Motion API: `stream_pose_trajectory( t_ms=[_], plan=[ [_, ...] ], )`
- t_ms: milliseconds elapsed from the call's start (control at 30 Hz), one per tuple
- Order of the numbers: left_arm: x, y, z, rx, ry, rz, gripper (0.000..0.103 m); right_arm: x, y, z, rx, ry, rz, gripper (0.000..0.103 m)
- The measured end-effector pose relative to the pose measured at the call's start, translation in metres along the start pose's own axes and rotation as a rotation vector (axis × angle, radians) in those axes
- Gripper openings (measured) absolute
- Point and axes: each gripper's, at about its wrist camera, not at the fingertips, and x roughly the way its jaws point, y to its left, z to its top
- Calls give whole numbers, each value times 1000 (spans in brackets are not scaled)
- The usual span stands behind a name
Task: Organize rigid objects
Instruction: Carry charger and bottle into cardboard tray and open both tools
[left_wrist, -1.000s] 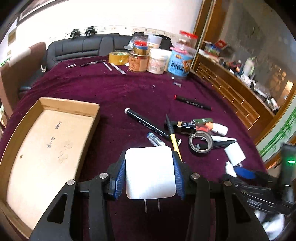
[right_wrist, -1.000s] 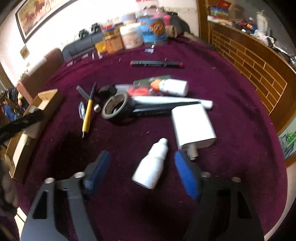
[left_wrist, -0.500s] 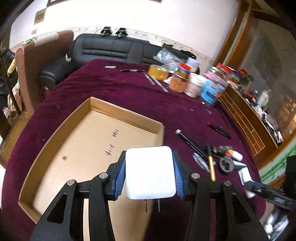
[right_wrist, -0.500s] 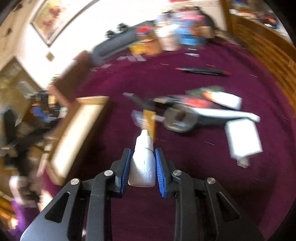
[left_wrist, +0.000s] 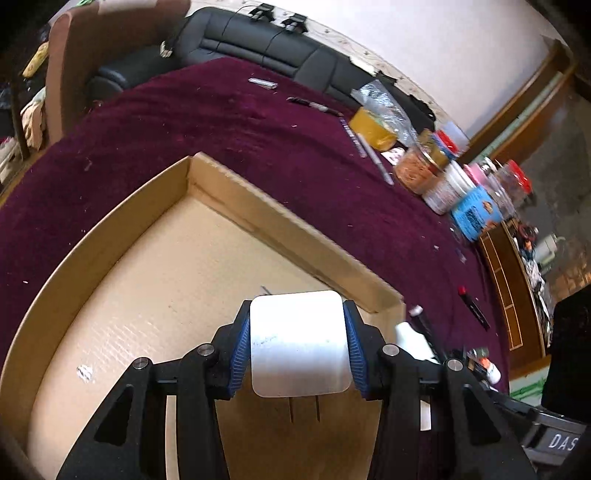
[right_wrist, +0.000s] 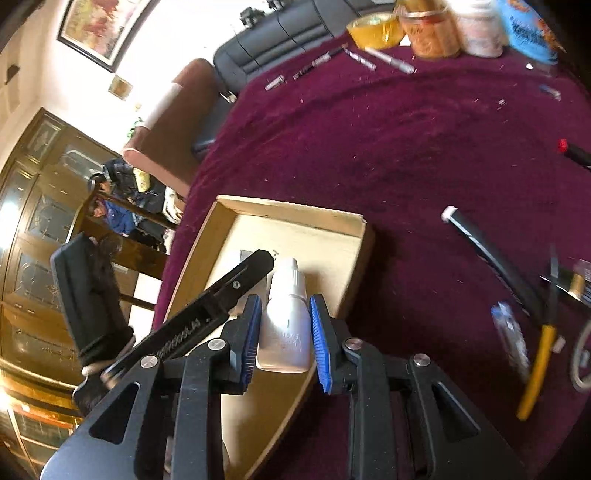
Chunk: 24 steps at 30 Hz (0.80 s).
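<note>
Maroon-clothed table (left_wrist: 229, 122) under everything, cardboard tray (left_wrist: 280, 225) as the landmark on it, bare of sorted items as far as visible. Beyond the tray's far wall, jars (left_wrist: 439, 177) and pens; off its right side, a marker (right_wrist: 491, 254), yellow pen (right_wrist: 535, 365) and more clutter waiting. Over the tray floor, left gripper (left_wrist: 298, 345) clamped on a white charger (left_wrist: 299, 343), prongs pointing back. Above the tray's right edge, right gripper (right_wrist: 283, 332) pinching a white dropper bottle (right_wrist: 286, 317), nozzle forward. Judged barely begun: two pieces carried, none released
</note>
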Motion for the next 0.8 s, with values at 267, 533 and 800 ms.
stream_pose_trajectory(
  t_ms=[267, 533, 800],
  plan=[
    [-17, 6, -10, 106, -23, 15, 65, 12, -9, 8, -13, 8, -82, 26],
    [-24, 10, -43, -53, -67, 139, 68, 15, -19, 32, -1, -5, -90, 25],
    [-51, 7, -56, -126, -168, 105, 78, -82, 2, 8, -176, -213, -179, 25]
  ],
)
